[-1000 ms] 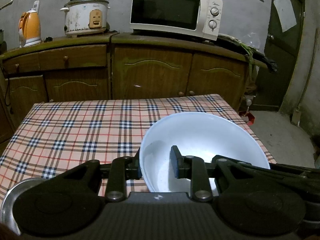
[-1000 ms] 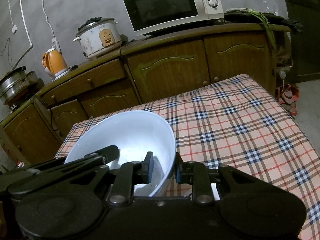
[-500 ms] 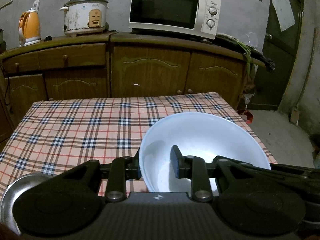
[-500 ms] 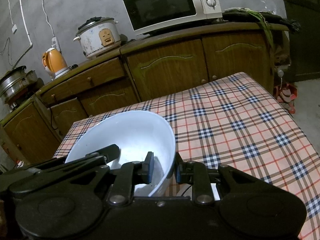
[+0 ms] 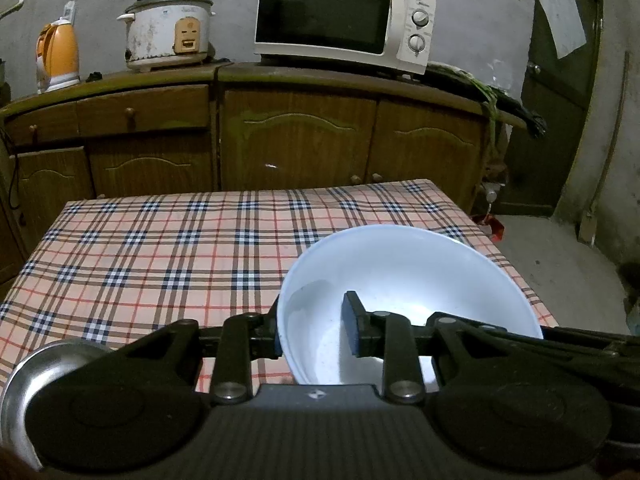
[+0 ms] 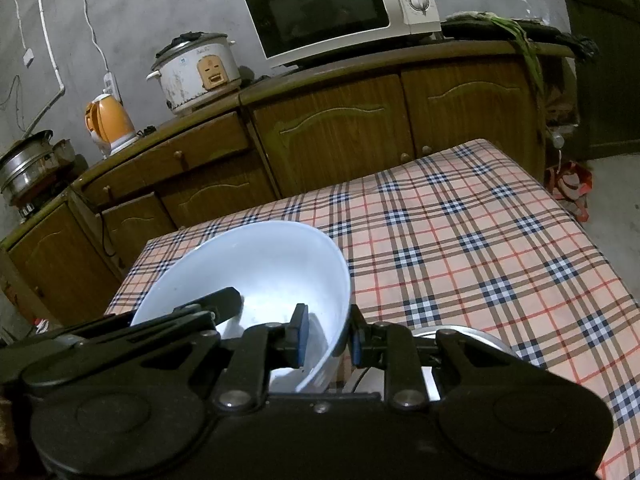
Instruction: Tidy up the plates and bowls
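Both grippers are clamped on the white bowl (image 5: 404, 280): left gripper (image 5: 312, 328) on its left rim, right gripper (image 6: 326, 336) on its right rim. It is held above the checked tablecloth (image 5: 168, 248), with steel dishes (image 5: 24, 376) beside it.

Left wrist view: low over the near edge of the checked table (image 5: 168, 256), facing level toward the cabinets (image 5: 296, 136) and microwave (image 5: 344, 20). Right wrist view: equally close, rolled so the counter slants, facing the same wall. Shared: white bowl (image 5: 404, 280) (image 6: 260, 264), table (image 6: 480, 240), microwave (image 6: 336, 8), rice cooker (image 5: 168, 32) (image 6: 196, 68).
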Action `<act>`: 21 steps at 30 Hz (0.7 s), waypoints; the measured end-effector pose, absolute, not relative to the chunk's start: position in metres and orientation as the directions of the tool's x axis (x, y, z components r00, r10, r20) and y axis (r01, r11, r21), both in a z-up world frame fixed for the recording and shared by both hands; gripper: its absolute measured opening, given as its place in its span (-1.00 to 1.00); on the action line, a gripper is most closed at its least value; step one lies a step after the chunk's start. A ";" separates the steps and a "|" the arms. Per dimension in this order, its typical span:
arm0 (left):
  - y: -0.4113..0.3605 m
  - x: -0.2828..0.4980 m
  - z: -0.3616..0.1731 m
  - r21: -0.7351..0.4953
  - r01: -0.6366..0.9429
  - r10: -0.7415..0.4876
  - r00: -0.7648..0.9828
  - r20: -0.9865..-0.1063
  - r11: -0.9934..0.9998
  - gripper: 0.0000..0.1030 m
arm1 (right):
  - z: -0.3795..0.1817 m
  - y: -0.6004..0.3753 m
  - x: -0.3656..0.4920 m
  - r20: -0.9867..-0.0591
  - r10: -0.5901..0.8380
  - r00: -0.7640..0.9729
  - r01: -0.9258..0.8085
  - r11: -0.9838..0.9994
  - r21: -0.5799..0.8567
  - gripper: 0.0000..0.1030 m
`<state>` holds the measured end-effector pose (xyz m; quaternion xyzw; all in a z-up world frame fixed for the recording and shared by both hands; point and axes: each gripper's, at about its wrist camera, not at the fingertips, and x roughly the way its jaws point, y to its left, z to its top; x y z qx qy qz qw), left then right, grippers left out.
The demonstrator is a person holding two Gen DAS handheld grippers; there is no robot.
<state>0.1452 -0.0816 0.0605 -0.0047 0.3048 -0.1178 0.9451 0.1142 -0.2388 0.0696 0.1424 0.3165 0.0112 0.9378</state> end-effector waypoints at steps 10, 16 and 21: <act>-0.084 0.137 0.056 -0.079 0.227 -0.230 0.781 -0.581 0.971 -0.44 | 0.066 -0.240 0.103 -0.599 0.109 0.793 0.078 0.957 0.278 -0.45; -0.085 0.134 0.053 -0.081 0.232 -0.235 0.776 -0.586 0.969 -0.43 | 0.065 -0.240 0.100 -0.605 0.109 0.789 0.082 0.957 0.280 -0.45; -0.084 0.133 0.053 -0.082 0.236 -0.238 0.774 -0.587 0.968 -0.42 | 0.063 -0.240 0.097 -0.607 0.110 0.787 0.085 0.955 0.283 -0.45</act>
